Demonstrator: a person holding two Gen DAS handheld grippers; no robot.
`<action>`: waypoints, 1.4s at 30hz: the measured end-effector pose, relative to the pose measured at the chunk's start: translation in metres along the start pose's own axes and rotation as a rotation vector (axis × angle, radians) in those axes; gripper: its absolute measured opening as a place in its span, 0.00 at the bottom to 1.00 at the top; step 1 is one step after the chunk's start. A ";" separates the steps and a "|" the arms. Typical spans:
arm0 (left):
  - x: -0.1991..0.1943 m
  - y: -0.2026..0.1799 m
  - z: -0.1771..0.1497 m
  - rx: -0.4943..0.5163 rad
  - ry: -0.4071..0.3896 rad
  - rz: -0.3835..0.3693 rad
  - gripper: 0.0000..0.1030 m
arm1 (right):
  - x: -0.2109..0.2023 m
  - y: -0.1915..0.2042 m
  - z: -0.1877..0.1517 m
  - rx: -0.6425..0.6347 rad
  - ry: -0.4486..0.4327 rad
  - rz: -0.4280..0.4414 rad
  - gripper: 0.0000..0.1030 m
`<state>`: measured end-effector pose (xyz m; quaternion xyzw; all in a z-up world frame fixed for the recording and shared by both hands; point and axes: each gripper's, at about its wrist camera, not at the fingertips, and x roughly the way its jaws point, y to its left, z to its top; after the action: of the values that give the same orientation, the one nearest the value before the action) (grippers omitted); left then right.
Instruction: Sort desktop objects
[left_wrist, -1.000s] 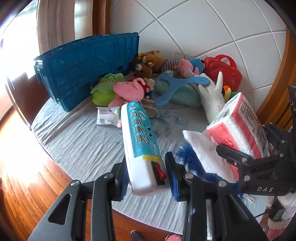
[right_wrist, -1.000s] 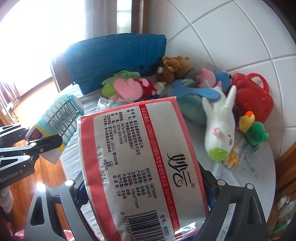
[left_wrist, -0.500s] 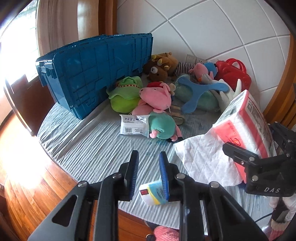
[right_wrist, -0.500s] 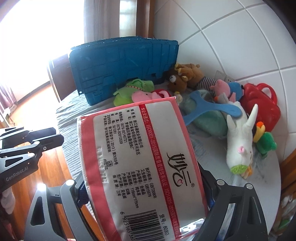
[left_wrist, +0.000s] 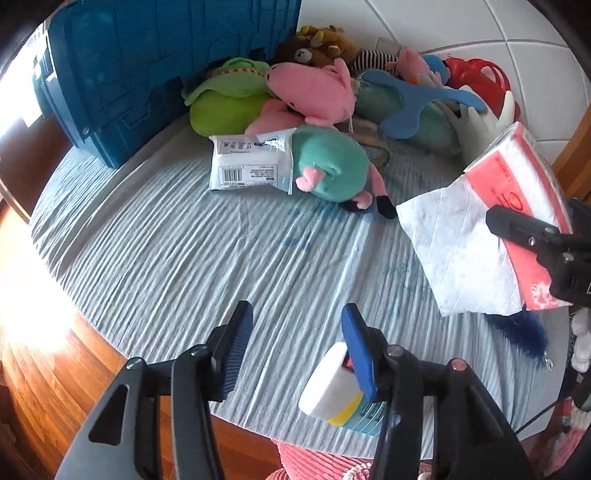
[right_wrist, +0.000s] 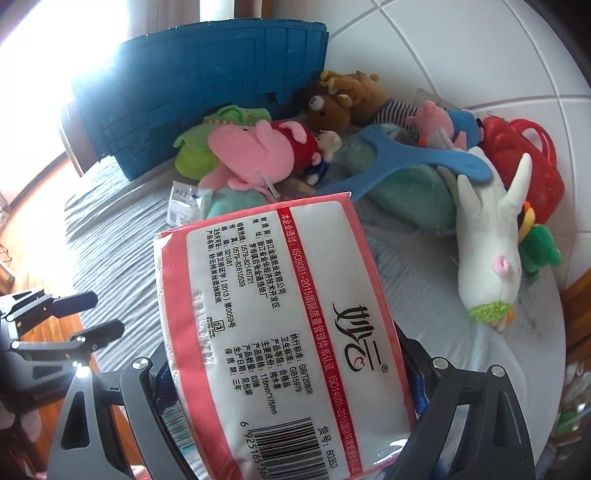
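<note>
My left gripper (left_wrist: 297, 312) stands open over the striped cloth near the table's front edge, nothing between its fingers. A white and blue handheld device (left_wrist: 334, 391) with a yellow band lies on the cloth just below the right finger. My right gripper (right_wrist: 291, 391) is shut on a red and white tissue pack (right_wrist: 288, 325), held above the table's right side. In the left wrist view that pack (left_wrist: 517, 173) has a loose white tissue (left_wrist: 458, 251) hanging from it. The right gripper's fingers are mostly hidden under the pack.
A blue crate (left_wrist: 155, 62) lies on its side at the back left. Several plush toys, a wipes packet (left_wrist: 251, 168), a blue boomerang (left_wrist: 413, 103), a white unicorn plush (right_wrist: 487, 240) and a red basket (right_wrist: 524, 162) crowd the back. The round table (left_wrist: 155, 258) ends near the wood floor.
The left gripper has opened and let go of the white and blue device, which now lies low by its right finger. The right gripper still holds the tissue pack.
</note>
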<state>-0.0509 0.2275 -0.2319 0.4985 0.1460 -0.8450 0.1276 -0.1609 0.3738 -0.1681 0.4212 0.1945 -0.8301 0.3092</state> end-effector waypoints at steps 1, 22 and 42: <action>0.000 -0.002 -0.001 -0.006 0.008 0.001 0.48 | 0.004 -0.002 -0.002 0.004 0.008 -0.001 0.89; 0.017 -0.072 -0.042 -0.405 0.038 0.207 0.73 | 0.014 -0.046 -0.027 -0.235 0.044 0.180 0.89; 0.065 -0.094 -0.081 -0.640 -0.012 0.423 0.68 | 0.058 -0.059 -0.054 -0.416 0.002 0.399 0.89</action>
<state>-0.0502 0.3397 -0.3153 0.4477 0.2955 -0.7146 0.4490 -0.1958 0.4283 -0.2434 0.3797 0.2742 -0.6948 0.5459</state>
